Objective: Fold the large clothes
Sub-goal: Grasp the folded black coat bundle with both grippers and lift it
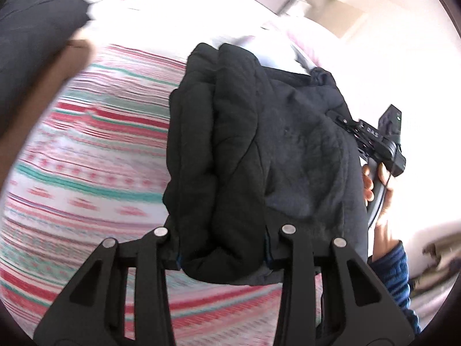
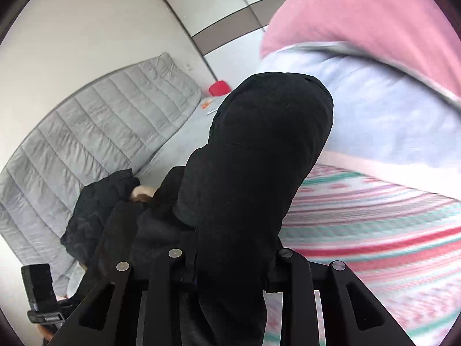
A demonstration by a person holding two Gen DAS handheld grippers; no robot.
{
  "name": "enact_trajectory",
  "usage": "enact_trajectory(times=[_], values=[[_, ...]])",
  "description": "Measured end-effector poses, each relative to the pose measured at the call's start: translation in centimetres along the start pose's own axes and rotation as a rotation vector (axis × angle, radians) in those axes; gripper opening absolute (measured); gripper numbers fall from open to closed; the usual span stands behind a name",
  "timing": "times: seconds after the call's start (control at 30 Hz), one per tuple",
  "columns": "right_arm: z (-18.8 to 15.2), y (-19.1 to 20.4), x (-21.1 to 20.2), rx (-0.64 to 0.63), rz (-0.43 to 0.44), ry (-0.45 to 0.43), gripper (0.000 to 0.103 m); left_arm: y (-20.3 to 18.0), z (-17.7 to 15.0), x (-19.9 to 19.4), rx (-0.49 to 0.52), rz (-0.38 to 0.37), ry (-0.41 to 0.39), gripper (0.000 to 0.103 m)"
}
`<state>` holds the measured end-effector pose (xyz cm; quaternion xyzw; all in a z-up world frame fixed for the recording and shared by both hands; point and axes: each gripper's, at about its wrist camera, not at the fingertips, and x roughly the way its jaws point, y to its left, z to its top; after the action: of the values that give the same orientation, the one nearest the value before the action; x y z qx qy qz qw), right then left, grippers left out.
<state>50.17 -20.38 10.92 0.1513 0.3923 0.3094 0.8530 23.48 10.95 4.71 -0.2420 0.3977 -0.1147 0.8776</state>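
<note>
I counted two grippers, the left gripper (image 1: 223, 255) and the right gripper (image 2: 230, 276), and one black padded garment (image 1: 259, 150) caught between both sets of jaws. Beneath lay one striped blanket (image 1: 86, 150), one pink blanket (image 2: 374, 14) and one pale blue sheet (image 2: 389, 121). I also made out one grey quilted mattress (image 2: 100, 121), one small red object (image 2: 220, 88) and one hand (image 1: 377, 190) in a blue striped sleeve (image 1: 394, 271).

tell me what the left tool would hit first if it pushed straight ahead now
The black jacket it already grips fills that line; beyond it, probably the striped bedspread, though depth is unclear.
</note>
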Motion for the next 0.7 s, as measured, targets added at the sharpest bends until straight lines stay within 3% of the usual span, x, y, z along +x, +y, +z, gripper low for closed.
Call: enact_trajectory(times=[0.13, 0.3, 0.43, 0.53, 0.7], values=[[-1.4, -5.0, -7.6, 0.006, -0.058, 0.002, 0.028, -7.3, -3.5, 2.6, 0.083, -0.057, 0.062, 0.04], [-3.4, -12.8, -16.9, 0.062, -0.126, 0.009, 0.029, -18.5, -8.2, 6.8, 0.263, -0.128, 0.122, 0.04], [-5.1, -18.4, -23.0, 0.088, -0.167, 0.005, 0.029, -24.7, -11.3, 10.3, 0.335, -0.186, 0.185, 0.04], [-6.3, -22.8, -26.4, 0.116, -0.213, 0.021, 0.029, -28.9, -13.2, 13.9, 0.378, -0.243, 0.241, 0.04], [-7.7, -30.7, -29.5, 0.168, -0.273, 0.082, 0.029, -34.2, -16.5, 20.6, 0.442, -0.35, 0.4, 0.04]])
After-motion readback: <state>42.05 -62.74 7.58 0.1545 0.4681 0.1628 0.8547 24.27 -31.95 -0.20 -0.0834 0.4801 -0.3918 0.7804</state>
